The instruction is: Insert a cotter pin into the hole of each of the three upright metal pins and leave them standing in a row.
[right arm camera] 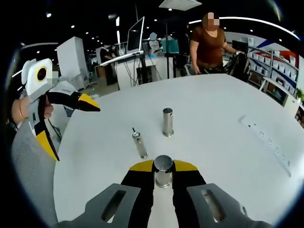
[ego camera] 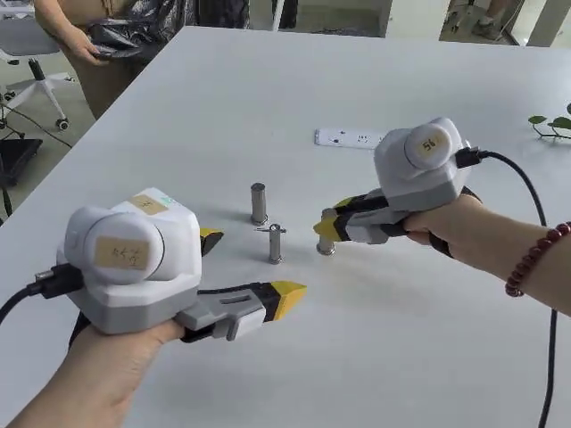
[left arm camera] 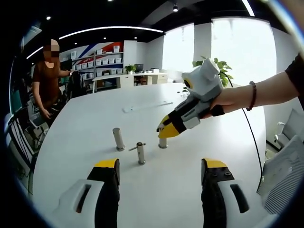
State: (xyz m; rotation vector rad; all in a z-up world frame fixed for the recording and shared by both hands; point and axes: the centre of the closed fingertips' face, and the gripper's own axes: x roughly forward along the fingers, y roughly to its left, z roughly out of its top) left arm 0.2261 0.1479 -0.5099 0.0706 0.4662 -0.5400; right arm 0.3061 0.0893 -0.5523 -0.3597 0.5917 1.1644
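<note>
Three short metal pins stand in a slanted row on the white table (ego camera: 223,107). The far pin (ego camera: 259,203) (right arm camera: 167,121) is bare. A thin cotter pin crosses the top of the middle pin (ego camera: 276,243) (left arm camera: 140,153) (right arm camera: 139,144). My right gripper (ego camera: 326,228) (right arm camera: 163,167) is shut on the near pin (ego camera: 326,249) (right arm camera: 163,176), one jaw on each side of it. In the left gripper view its yellow tips (left arm camera: 166,129) cover that pin's top (left arm camera: 163,143). My left gripper (ego camera: 250,265) (left arm camera: 161,164) is open and holds nothing, a short way left of the row.
A white power strip (ego camera: 348,137) (right arm camera: 266,137) lies beyond the pins. A person with a black bag (ego camera: 134,36) stands at the table's far left corner. A plant sprig (ego camera: 553,125) lies at the right edge. Bare tabletop surrounds the pins.
</note>
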